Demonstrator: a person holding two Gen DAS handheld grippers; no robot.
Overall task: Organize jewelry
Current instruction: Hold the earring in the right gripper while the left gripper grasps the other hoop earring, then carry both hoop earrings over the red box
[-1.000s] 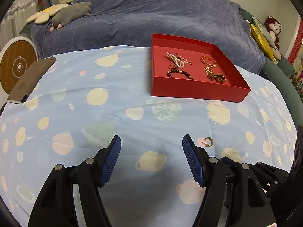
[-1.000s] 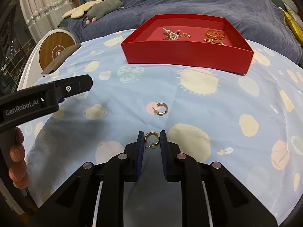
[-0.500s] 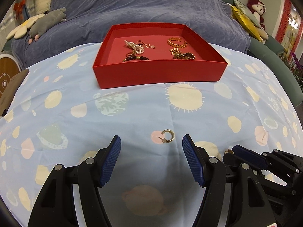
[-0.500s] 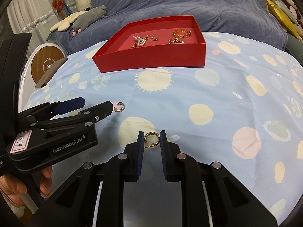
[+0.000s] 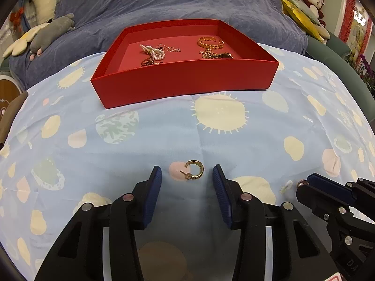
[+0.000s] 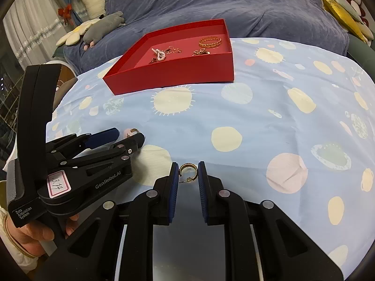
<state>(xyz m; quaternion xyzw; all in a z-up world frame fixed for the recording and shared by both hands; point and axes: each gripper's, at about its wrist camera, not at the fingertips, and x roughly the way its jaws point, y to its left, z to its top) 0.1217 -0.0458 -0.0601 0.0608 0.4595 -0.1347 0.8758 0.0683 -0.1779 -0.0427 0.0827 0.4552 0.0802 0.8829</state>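
Note:
A gold hoop earring [image 5: 194,170] lies on the planet-print sheet between the tips of my open left gripper [image 5: 187,178]; it also shows in the right wrist view [image 6: 134,131]. My right gripper [image 6: 188,171] is shut on a second gold hoop earring [image 6: 188,171], held just above the sheet. The right gripper's tip shows in the left wrist view [image 5: 304,183]. A red tray [image 5: 182,79] with several gold and pearl pieces stands further back, also in the right wrist view [image 6: 173,75].
The blue patterned sheet [image 5: 234,135] covers a table. A grey-blue blanket [image 5: 175,0] and plush toys [image 5: 39,39] lie behind the tray. A round wooden item [image 5: 7,93] is at far left. Yellow cushions [image 5: 302,14] are at far right.
The left gripper has moved forward and narrowed its opening, so the loose earring now sits between its fingertips. The right gripper has kept its earring and shifted slightly.

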